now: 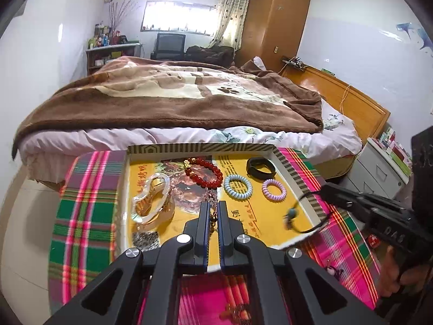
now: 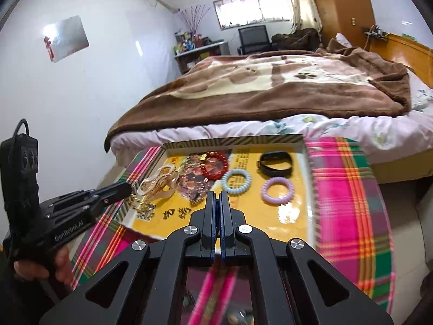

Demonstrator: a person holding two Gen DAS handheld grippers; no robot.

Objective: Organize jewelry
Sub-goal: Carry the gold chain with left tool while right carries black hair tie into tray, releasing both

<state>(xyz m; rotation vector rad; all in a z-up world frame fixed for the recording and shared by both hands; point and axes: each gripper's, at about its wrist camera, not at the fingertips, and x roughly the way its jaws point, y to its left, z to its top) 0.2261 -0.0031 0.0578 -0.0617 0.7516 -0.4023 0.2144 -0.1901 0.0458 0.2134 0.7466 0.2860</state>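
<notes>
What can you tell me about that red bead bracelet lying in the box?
The red bead bracelet is a ring of round, glossy, dark-red beads that look like glass or stone, with a few gold-coloured charm beads at one side. It lies flat in the far part of the shallow box, on the printed picture, left of the light-blue coil hair tie. A thin chain seems to trail from near it. Neither gripper touches it.

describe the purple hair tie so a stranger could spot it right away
On the plaid cloth by the bed sits a shallow yellow tray. Along its right side lies a lilac spiral hair tie, below the black wristband; its coiled twin is pale blue.
</notes>
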